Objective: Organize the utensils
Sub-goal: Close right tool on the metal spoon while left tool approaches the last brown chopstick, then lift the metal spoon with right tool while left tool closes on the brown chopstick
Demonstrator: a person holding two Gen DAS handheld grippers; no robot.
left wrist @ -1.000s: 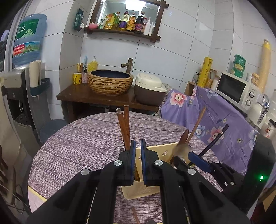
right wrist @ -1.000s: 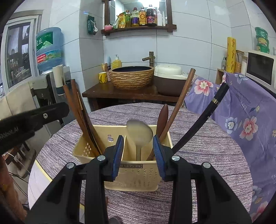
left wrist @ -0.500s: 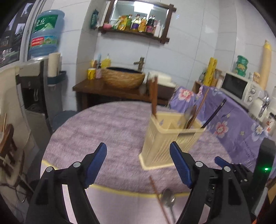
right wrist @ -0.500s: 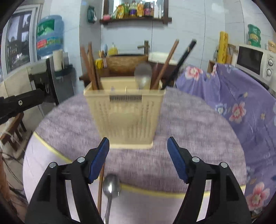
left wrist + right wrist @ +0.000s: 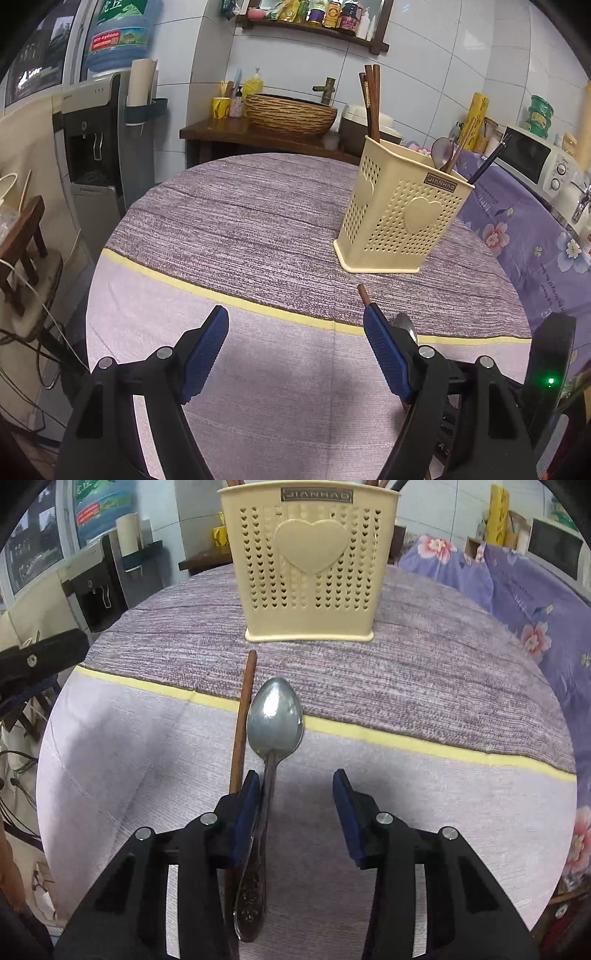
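I see the metal spoon [image 5: 274,716] lying flat on the worktop [image 5: 406,812] with its bowl pointing away from me, and its handle runs back between the fingers of my right gripper [image 5: 295,794], close along the inner face of the left finger [image 5: 246,812] and well clear of the right one. Those fingers have just been closing and now stand about half open around the handle, with no grip on it; whether the left pad actually touches it I cannot tell. A brown chopstick [image 5: 242,716] lies just outside that left finger, alongside the spoon and nearly parallel to it. Straight ahead of the fingertips, beyond the yellow stripe of the cloth, stands the cream utensil holder [image 5: 309,565], already carrying chopsticks and spoons, with bare cloth between it and the spoon bowl. To the right of the fingers the worktop is open out to its rounded edge. My left gripper [image 5: 295,332] hangs wide open over bare cloth with nothing between its fingers; the chopstick tip [image 5: 362,291] shows just past its right finger, the holder [image 5: 402,218] stands ahead and to the right, and open worktop stretches to the curved edge on the left.
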